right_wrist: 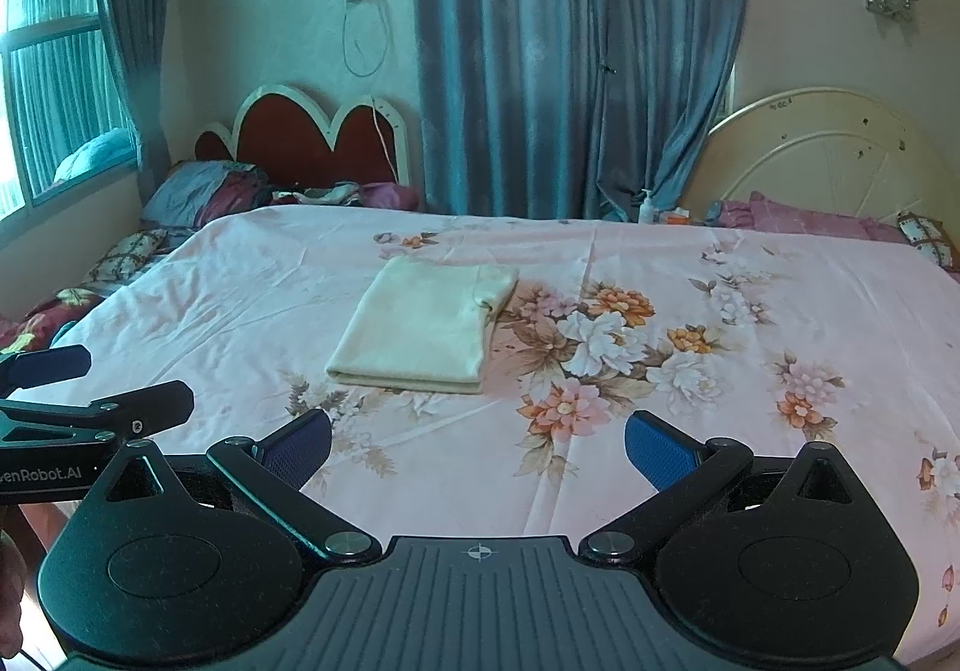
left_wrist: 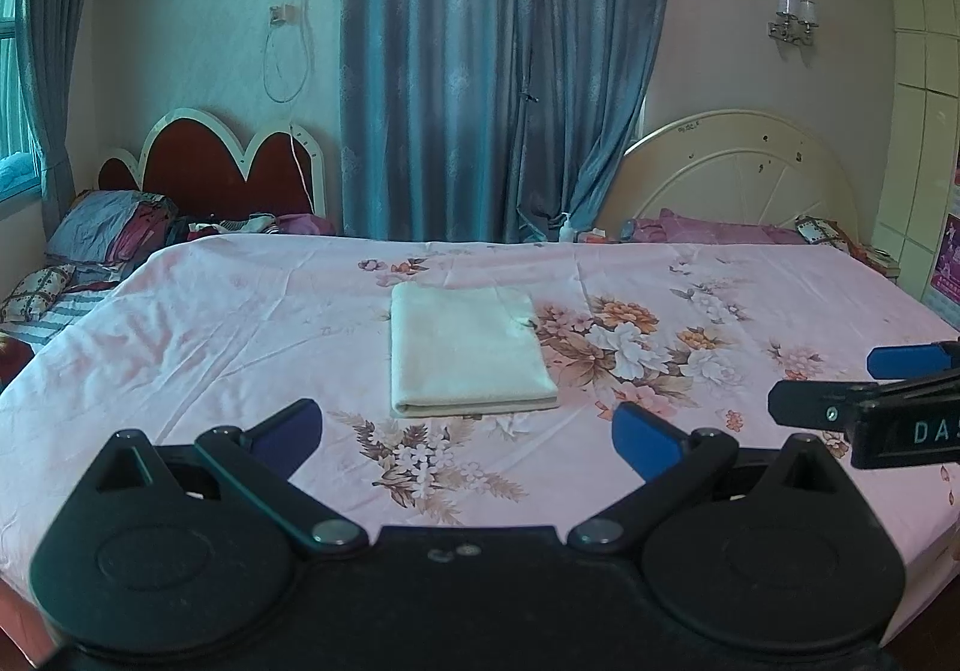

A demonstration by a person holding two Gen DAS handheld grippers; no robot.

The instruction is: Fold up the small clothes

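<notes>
Blue-padded fingers of the left tool (left_wrist: 467,434) and the right tool (right_wrist: 478,446) are seen spread apart, with nothing held. Ahead of both, on the floral bedsheet (left_wrist: 240,323), a folded cream garment (left_wrist: 465,350) is laid flat, its long axis running away from the tools. It is judged nearer the left tool, being centred there and offset leftward from the right.
</notes>
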